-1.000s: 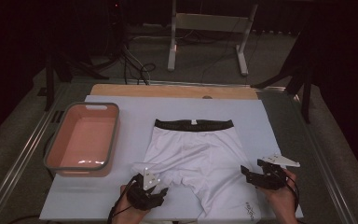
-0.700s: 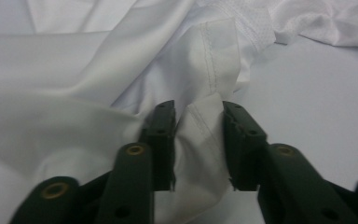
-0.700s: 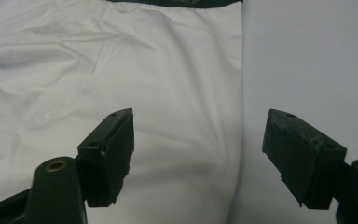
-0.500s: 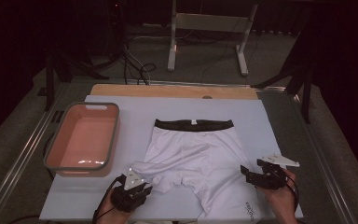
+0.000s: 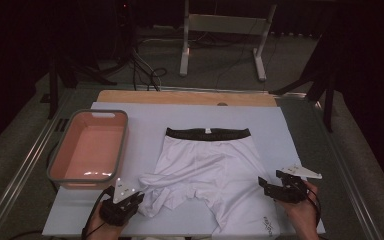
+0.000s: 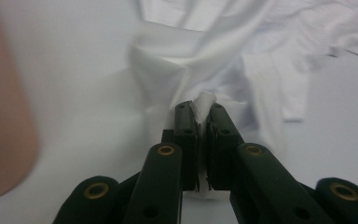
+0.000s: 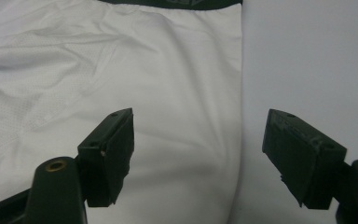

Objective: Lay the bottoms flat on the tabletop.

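Pinching left leg hem of white shorts (image 5: 207,167) with my left tool (image 6: 201,111), jaws just closing onto fabric. Right tool (image 5: 272,184) wide open, holding nothing, over right leg edge. Shorts mostly flat on bench (image 5: 290,140); whole fold left, pink tub (image 5: 122,145) empty.

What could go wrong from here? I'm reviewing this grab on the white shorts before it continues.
The left gripper has just closed on a small fold of the white shorts; little cloth sits between its fingers, so it may slip out when pulled. The right gripper stands open above the other leg's edge, so pulling from one side could drag and bunch the shorts.
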Motion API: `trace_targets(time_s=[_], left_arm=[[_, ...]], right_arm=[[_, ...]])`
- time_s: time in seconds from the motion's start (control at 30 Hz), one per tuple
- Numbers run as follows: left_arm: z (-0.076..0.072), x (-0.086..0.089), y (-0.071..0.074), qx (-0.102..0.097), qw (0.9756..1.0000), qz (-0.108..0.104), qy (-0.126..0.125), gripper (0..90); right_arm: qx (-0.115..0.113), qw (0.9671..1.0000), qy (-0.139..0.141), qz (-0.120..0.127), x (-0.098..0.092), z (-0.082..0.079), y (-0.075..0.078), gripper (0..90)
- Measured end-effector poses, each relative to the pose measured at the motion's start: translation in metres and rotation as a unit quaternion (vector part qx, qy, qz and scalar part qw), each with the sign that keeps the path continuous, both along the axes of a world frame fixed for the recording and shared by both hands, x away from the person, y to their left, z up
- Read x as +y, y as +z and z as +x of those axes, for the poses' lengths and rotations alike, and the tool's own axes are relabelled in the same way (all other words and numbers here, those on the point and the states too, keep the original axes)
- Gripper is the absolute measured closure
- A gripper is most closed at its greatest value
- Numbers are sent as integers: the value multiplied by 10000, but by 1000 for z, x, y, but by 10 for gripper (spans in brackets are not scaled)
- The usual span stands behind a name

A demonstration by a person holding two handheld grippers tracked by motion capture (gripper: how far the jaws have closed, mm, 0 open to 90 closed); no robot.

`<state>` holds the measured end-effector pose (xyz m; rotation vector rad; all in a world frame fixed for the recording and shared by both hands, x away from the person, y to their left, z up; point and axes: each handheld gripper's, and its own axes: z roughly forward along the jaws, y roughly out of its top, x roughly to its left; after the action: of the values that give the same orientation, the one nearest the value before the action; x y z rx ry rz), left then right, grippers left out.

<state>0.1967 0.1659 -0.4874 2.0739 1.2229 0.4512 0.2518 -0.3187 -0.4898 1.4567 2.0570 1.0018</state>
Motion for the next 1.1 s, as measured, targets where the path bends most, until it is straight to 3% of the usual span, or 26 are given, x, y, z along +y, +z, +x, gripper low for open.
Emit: trace_targets(time_s=[0.07,0.13,0.2,0.3,0.73,0.77,0.93,1.1], left_arm=[[1,4,3,-73,9997,40,250,792],[3,5,5,-145,9993,-25,335,695],[4,4,9,-262,9990,-138,327,587],[4,-4,13,-423,9984,-343,173,495],[16,-51,16,-485,9961,-577,-452,462],[16,-58,15,-471,9958,-539,-578,462],[19,-69,9,-395,9958,-414,-709,460],[26,-75,-8,-134,9968,-191,-766,465]], right_arm=[[13,10000,6,19,0,0,0,248],[3,10000,-1,3,1,0,-1,248],[-4,10000,22,-2,1,0,0,248],[3,10000,11,2,1,0,0,248],[-3,10000,-4,3,0,0,0,248],[-4,10000,-7,6,0,0,0,248],[-4,10000,-4,6,0,0,0,248],[-6,10000,-2,4,0,0,0,248]])
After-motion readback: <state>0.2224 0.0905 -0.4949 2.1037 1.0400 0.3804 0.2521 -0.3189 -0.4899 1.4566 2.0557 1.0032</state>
